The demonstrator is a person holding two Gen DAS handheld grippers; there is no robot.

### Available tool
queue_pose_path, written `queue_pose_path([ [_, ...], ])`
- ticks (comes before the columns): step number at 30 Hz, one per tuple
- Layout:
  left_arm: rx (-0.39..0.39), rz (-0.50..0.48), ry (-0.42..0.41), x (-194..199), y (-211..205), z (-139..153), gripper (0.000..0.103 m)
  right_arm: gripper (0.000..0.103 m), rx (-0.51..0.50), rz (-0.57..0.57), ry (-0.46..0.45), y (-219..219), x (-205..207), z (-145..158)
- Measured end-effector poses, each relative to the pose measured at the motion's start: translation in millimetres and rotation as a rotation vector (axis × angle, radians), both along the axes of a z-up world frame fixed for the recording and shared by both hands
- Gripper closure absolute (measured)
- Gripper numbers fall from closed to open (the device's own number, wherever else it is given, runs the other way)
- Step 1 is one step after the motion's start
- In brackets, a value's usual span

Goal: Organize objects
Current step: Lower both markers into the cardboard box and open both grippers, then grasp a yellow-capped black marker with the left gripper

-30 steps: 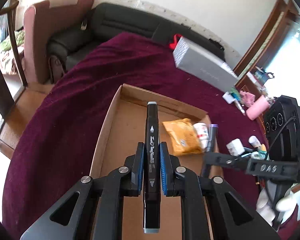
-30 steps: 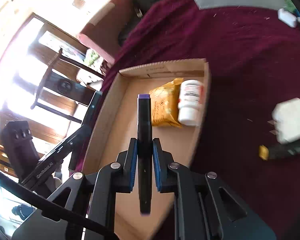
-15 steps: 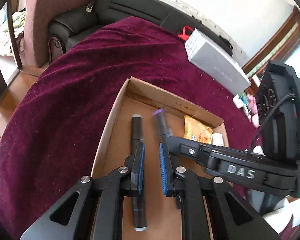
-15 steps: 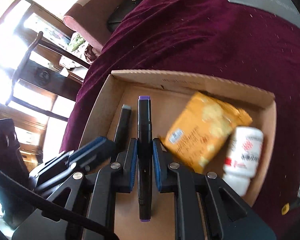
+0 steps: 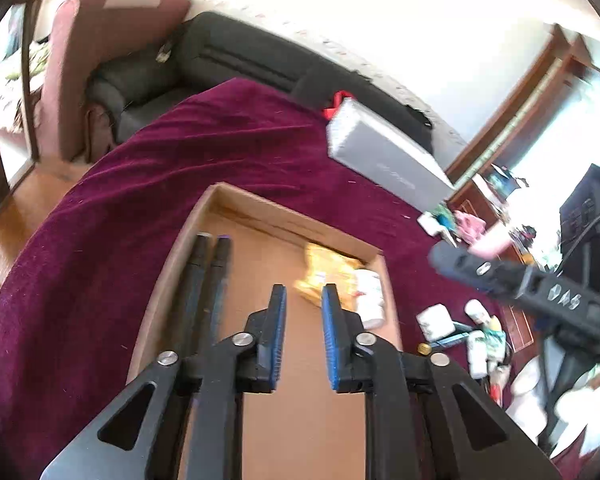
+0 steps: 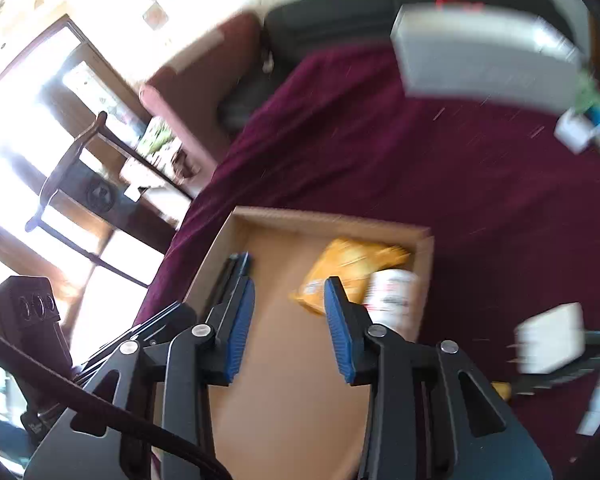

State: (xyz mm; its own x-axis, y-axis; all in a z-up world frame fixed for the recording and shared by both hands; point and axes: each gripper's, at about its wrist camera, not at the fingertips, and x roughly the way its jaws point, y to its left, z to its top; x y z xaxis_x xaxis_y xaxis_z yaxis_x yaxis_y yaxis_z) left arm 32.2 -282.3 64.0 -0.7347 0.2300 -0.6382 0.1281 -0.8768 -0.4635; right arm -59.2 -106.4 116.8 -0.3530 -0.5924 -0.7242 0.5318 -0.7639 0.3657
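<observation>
Cardboard tray (image 5: 276, 216); slim black markers (image 5: 204, 280)

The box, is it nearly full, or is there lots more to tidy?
Done: two markers, a yellow packet and a white bottle lie in the box. In hand: nothing; both hand-held grippers' jaws are opening, empty. Left: small clutter on the red cloth.

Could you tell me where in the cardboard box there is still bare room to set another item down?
The cardboard box floor is bare down the middle, between the two markers along one wall and the yellow packet with the white bottle at the opposite wall. The cloth beyond that wall is cluttered.
</observation>
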Motion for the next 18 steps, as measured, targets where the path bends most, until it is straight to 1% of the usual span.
queue_pose_path([
  [1,-0.009,-0.020,0.017,5,12,6,0.074,0.056,0.016,-0.021,0.056,13,6,13],
  [2,-0.010,-0.030,0.027,9,19,10,0.065,0.055,0.035,-0.044,0.112,26,13,25],
  [3,-0.009,-0.047,0.041,14,29,14,0.059,0.053,0.053,-0.067,0.170,40,21,36],
  [5,-0.002,-0.092,0.057,21,49,21,0.055,0.048,0.102,-0.135,0.318,71,40,63],
  [6,0.003,-0.114,0.060,24,58,24,0.053,0.041,0.126,-0.179,0.394,84,49,73],
  [7,0.010,-0.136,0.058,26,68,25,0.053,0.025,0.148,-0.232,0.480,99,61,83],
  [8,0.013,-0.151,0.056,27,76,26,0.052,0.016,0.154,-0.287,0.558,112,71,88],
  [9,0.015,-0.175,0.051,28,88,26,0.051,0.004,0.137,-0.331,0.626,129,83,90],
  [10,0.012,-0.191,0.047,28,96,26,0.051,0.000,0.112,-0.342,0.655,140,88,88],
  [11,0.006,-0.205,0.042,28,105,26,0.051,0.000,0.085,-0.337,0.654,151,90,82],
  [12,-0.003,-0.218,0.033,27,114,26,0.051,0.000,0.082,-0.336,0.614,162,88,74],
  [14,-0.027,-0.247,0.014,25,133,24,0.051,0.000,0.096,-0.347,0.470,181,72,50],
  [16,-0.067,-0.273,-0.010,23,152,21,0.051,0.000,0.058,-0.379,0.346,206,59,21],
  [18,-0.107,-0.298,-0.032,18,169,15,0.051,0.000,0.033,-0.414,0.284,230,53,3],
])
